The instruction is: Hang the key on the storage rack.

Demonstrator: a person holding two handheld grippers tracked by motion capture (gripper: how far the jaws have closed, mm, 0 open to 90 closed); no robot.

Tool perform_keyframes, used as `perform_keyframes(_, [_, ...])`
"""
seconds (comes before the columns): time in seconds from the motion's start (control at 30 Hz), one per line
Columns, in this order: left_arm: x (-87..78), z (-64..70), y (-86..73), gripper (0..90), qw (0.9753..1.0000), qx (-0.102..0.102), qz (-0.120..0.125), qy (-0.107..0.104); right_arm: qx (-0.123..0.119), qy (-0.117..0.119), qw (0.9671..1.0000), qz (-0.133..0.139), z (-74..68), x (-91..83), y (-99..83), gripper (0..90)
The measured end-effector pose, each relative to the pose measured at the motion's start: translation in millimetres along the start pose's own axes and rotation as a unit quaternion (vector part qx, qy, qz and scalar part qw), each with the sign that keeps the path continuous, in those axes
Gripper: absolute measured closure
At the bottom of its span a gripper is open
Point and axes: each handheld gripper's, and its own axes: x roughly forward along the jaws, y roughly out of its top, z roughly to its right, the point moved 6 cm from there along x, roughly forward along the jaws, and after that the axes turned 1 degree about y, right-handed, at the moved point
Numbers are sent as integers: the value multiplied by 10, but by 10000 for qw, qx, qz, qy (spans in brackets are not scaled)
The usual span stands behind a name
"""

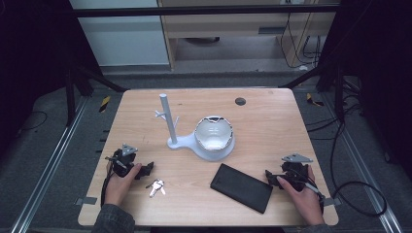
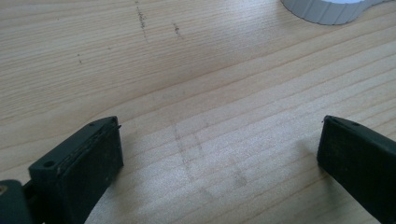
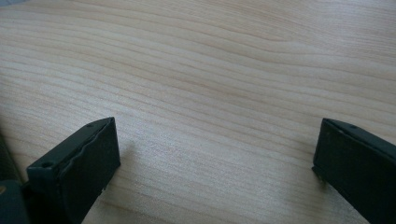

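Both tongs, left and right, gape wide, empty. Keys nearest left: light, stiff, slippery, lying flat; probably pinch at ring.

Left gripper at the lower left of the high view, gripped by the left hand, forearm and sleeve entering from the bottom edge. Jaws spread wide in the left gripper view, one at each lower corner, nothing between them. Right gripper at the lower right of the high view, in the right hand, pointing left. Jaws likewise wide apart in the right gripper view, holding nothing.
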Motion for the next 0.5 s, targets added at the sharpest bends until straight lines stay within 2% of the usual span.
perform_keyframes(0.23, [-89,7,15,43,9999,-116,26,26,-5,-3,10000,4,-8,-4,-7,7])
perform_keyframes(0.3, [-137,28,28,48,9999,-27,76,113,15,18,10000,4,-15,-8,-8,7])
perform_keyframes(0.4, [-188,93,40,45,9999,25,148,40,16,17,10000,2,-15,-9,-8,7])
perform_keyframes(0.5, [-223,131,58,44,9997,81,224,55,15,18,10000,4,-15,-8,-8,7])
